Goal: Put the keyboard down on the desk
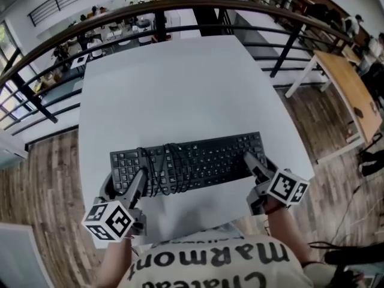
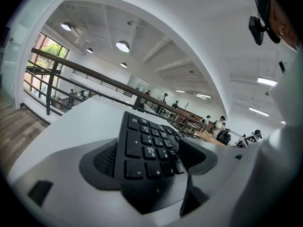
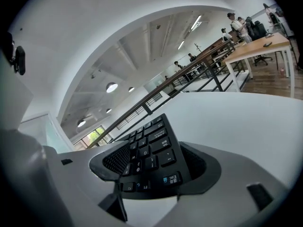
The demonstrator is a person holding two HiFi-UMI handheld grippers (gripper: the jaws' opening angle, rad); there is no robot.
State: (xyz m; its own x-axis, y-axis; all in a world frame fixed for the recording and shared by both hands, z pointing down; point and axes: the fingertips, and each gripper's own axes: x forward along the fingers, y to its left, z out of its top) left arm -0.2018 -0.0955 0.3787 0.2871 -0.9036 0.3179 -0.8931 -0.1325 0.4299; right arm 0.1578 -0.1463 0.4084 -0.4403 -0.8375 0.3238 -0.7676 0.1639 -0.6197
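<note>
A black keyboard (image 1: 198,161) hangs crosswise over the near part of the white desk (image 1: 180,83), with its black cable (image 1: 171,171) wound round its middle. My left gripper (image 1: 127,182) is shut on its number-pad end (image 2: 147,150), with dark pads (image 2: 102,161) on either side. Over on the other side, my right gripper (image 1: 259,168) is shut on the end with the Esc key (image 3: 151,160). The right gripper (image 3: 154,169) stands wide around the keyboard's edge. Whether the keyboard touches the desk (image 3: 236,122) I cannot tell.
A dark railing (image 1: 150,8) curves behind the desk's far edge. A wooden table (image 1: 348,89) stands to the right on the wood floor (image 1: 42,179). The desk's near edge lies just under the grippers, close to the person's shirt (image 1: 210,260).
</note>
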